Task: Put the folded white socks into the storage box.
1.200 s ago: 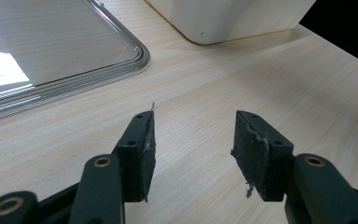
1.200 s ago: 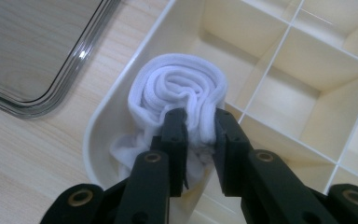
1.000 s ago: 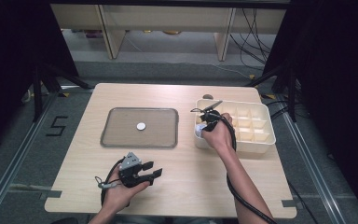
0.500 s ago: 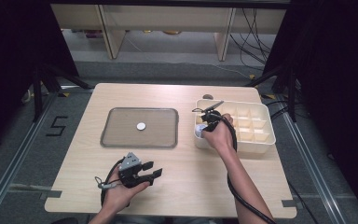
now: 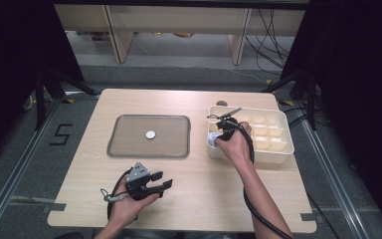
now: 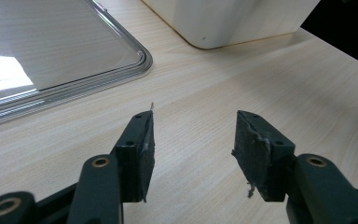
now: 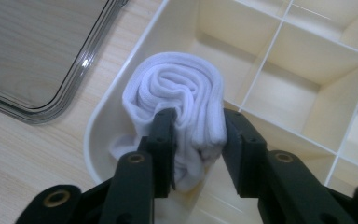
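Note:
A rolled white sock (image 7: 177,88) stands in the near left corner cell of a cream divided box (image 7: 103,126), seen as a white spot (image 5: 212,141) from above. My right gripper (image 7: 198,135) reaches down into that cell (image 5: 215,135). Its jaws have just been opening, with the sock still between them and both pads still against its sides. My left gripper (image 5: 161,185) rests low over the bare wood near the table's front edge. It is open and empty (image 6: 193,140), pointing toward the tray's corner.
A shallow clear tray (image 5: 129,151) lies left of the box (image 5: 281,152) with one small white disc (image 5: 150,134) on it. Its rim (image 6: 74,88) is just ahead of my left jaws. The box's other cells look empty. A small dark round object (image 5: 222,103) sits behind the box.

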`<control>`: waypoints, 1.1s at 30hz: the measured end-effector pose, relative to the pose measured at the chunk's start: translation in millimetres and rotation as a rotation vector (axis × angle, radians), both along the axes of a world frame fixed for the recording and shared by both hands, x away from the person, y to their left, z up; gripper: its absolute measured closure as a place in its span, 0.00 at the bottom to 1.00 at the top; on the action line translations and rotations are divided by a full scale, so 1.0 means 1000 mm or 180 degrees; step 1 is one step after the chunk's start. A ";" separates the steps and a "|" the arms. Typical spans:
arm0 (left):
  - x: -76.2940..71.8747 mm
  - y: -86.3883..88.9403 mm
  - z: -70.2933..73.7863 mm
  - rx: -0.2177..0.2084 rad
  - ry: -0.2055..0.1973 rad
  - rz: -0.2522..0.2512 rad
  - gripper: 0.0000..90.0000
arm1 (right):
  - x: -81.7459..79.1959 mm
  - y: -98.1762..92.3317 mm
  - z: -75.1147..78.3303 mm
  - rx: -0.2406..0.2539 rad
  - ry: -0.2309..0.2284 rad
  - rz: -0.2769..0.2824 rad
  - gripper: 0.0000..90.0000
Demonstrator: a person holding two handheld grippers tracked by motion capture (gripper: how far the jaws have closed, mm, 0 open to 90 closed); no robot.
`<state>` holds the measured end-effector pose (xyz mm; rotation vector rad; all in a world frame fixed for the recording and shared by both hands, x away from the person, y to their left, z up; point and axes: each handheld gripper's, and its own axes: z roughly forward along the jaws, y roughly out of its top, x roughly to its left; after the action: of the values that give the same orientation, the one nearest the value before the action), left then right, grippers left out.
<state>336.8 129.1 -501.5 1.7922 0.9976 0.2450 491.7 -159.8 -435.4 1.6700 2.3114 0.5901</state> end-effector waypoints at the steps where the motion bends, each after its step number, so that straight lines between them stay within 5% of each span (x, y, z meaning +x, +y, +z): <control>1: 0.000 0.000 0.000 0.0000 0.0000 0.0000 0.52 | 0.001 -0.001 -0.001 -0.0029 -0.0053 0.0023 0.69; 9: 0.000 0.001 -0.001 0.0030 -0.0054 0.0008 0.52 | -0.004 -0.008 -0.001 0.0095 -0.0114 -0.0070 0.58; 10: 0.000 0.001 -0.001 0.0039 -0.0041 0.0000 0.52 | -0.003 -0.011 -0.002 0.0060 -0.0265 -0.0002 0.57; 12: 0.000 0.001 0.000 0.0063 -0.0025 0.0038 0.51 | -0.004 -0.014 -0.001 0.0097 -0.0319 -0.0008 0.55; 22: 0.001 0.003 -0.002 0.0059 -0.0067 0.0053 0.49 | -0.017 -0.025 0.002 0.0317 -0.0361 -0.0150 0.52; 33: 0.002 0.004 -0.005 0.0053 -0.0072 0.0108 0.48 | -0.040 -0.034 0.008 0.0389 -0.0642 0.0040 0.55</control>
<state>338.7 132.7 -506.1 1.7850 1.0133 0.2948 451.8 -193.9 -427.7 1.5669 2.1829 0.8757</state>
